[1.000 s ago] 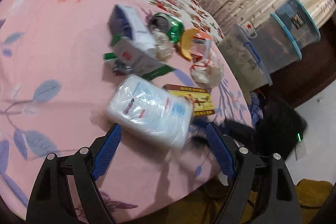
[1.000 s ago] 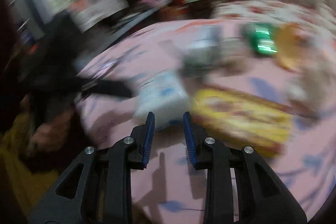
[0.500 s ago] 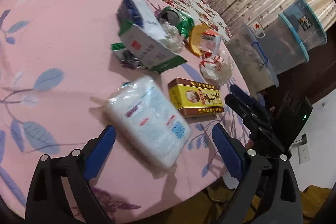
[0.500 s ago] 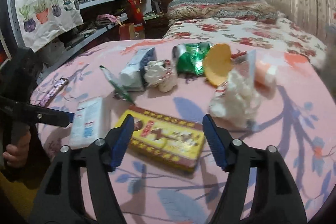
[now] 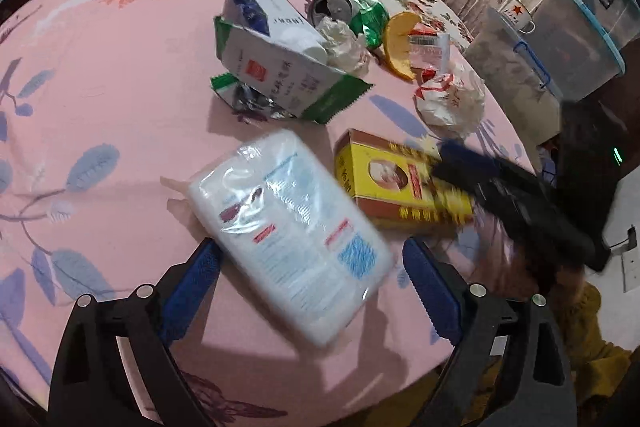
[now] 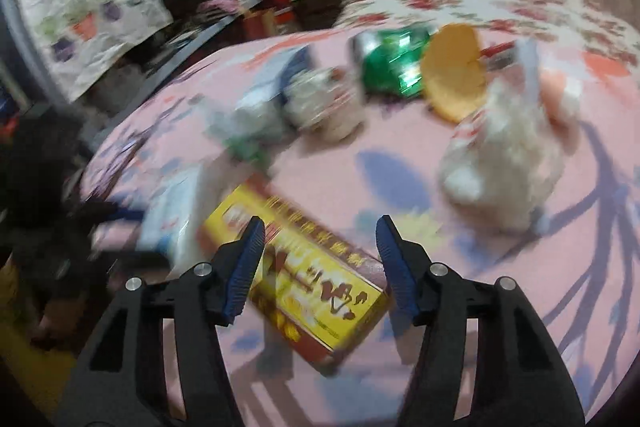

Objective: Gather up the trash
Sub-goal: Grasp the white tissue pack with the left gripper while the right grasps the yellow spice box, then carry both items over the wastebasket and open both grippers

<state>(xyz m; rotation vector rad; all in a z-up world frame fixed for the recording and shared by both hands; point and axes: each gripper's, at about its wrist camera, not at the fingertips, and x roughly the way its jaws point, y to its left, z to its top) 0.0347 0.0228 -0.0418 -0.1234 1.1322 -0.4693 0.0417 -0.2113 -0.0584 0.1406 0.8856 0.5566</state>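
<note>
A round table under a pink cloth (image 5: pixel 120 99) printed with blue leaves carries a scatter of trash. In the left wrist view the left gripper (image 5: pixel 312 267) sits at the bottom of the frame with its blue-padded fingers spread wide; the near end of a white plastic-wrapped tissue pack (image 5: pixel 288 227) lies between them, but the pads do not touch it. Just right of the pack, at centre right, lies a yellow and brown box (image 5: pixel 384 179), and the right gripper (image 5: pixel 472 167) comes in blurred from the right edge, its tips over that box.

In the right wrist view the right gripper (image 6: pixel 320 255) fills the lower middle of the frame. Its jaws are closing, with the yellow and brown box (image 6: pixel 312 275) lying flat on the cloth between and below them; the pads stand clear of its sides. The tissue pack (image 6: pixel 172 211) is a pale blur at centre left.

Further up in the left wrist view, a white and blue carton (image 5: pixel 272 55) lies on its side over a green foil wrapper (image 5: pixel 332 99). A crumpled tissue (image 5: pixel 344 43) rests against the carton, with a crushed green can (image 5: pixel 352 11) behind it. Right of the can sit an orange peel (image 5: pixel 396 47) and a small labelled packet (image 5: pixel 430 47), and below them a crumpled white wrapper with red print (image 5: pixel 452 99). Clear storage bins (image 5: pixel 560 39) stand in the upper right beyond the table
</note>
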